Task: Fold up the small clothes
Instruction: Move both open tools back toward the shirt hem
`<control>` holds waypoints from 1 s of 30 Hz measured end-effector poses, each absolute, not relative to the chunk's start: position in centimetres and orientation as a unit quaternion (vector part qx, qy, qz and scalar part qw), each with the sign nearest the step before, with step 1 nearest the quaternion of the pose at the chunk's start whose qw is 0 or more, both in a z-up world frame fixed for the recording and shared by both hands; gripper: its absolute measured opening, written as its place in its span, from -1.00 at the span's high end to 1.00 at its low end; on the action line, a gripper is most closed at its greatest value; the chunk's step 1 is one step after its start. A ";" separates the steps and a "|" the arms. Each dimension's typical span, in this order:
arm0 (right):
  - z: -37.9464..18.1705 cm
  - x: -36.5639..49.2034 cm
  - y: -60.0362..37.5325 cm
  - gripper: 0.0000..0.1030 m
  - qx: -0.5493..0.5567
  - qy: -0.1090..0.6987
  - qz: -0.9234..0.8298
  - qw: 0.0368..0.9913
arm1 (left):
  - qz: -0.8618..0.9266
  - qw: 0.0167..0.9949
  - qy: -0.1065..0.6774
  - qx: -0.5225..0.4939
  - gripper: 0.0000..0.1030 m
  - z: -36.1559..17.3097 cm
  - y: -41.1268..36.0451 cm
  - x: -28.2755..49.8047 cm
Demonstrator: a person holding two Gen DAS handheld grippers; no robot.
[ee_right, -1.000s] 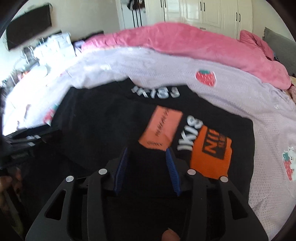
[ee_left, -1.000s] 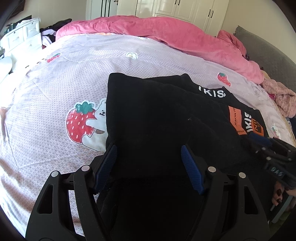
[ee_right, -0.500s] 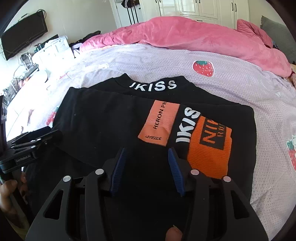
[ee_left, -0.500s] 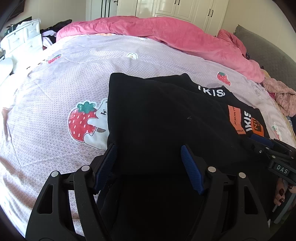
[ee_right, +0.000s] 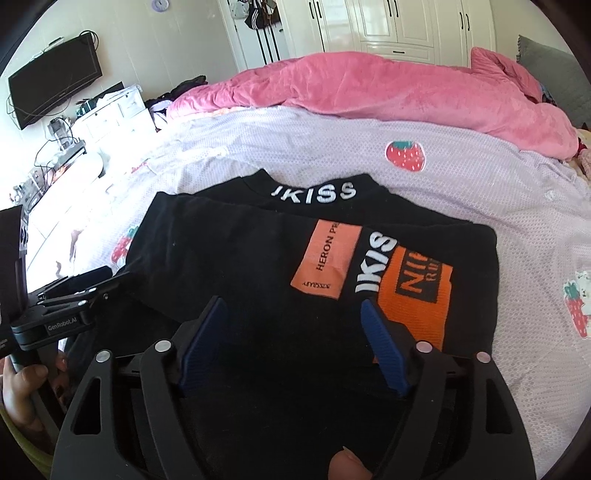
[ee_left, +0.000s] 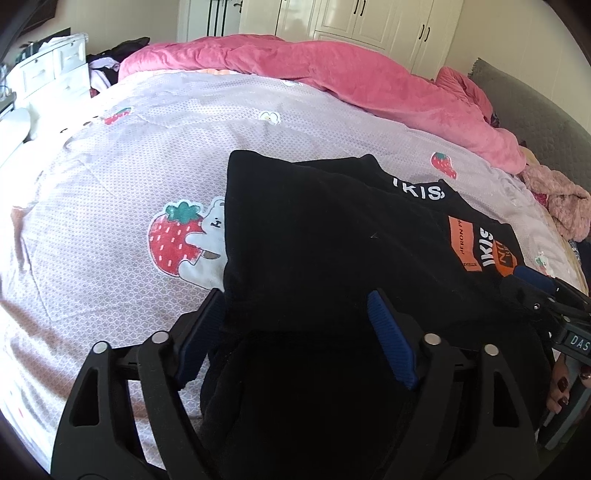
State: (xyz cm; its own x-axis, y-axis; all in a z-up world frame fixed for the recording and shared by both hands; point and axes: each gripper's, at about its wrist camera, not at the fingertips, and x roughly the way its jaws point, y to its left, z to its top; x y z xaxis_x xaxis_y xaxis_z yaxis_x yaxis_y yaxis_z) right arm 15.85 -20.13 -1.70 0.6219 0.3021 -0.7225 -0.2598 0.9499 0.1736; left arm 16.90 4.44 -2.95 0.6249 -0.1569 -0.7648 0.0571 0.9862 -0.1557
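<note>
A black garment point(ee_left: 325, 236) with white "IKISS" lettering and orange patches lies partly folded on the lilac strawberry-print bedspread point(ee_left: 110, 177). It also shows in the right wrist view point(ee_right: 258, 258), with its orange patches point(ee_right: 413, 295) to the right. My left gripper point(ee_left: 295, 325) is open over the garment's near left edge. My right gripper point(ee_right: 291, 332) is open over its near edge, beside the orange patches. Each gripper appears in the other's view: the right one point(ee_left: 546, 295) and the left one point(ee_right: 77, 291).
A pink duvet point(ee_left: 332, 81) is bunched along the far side of the bed. White drawers point(ee_left: 48, 74) stand at the left, white wardrobes point(ee_right: 388, 26) behind, a wall TV point(ee_right: 55, 85) at the left. Pink clothes point(ee_left: 565, 206) lie at the right.
The right gripper has opened wider and drawn back a little, its view now steady. The left gripper has barely moved. The garment lies flat as before.
</note>
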 end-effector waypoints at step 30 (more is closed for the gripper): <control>2.5 13.5 -21.5 -0.80 0.037 0.363 0.151 0.919 | -0.031 0.922 0.383 -0.053 -0.82 2.7 6.2 12.6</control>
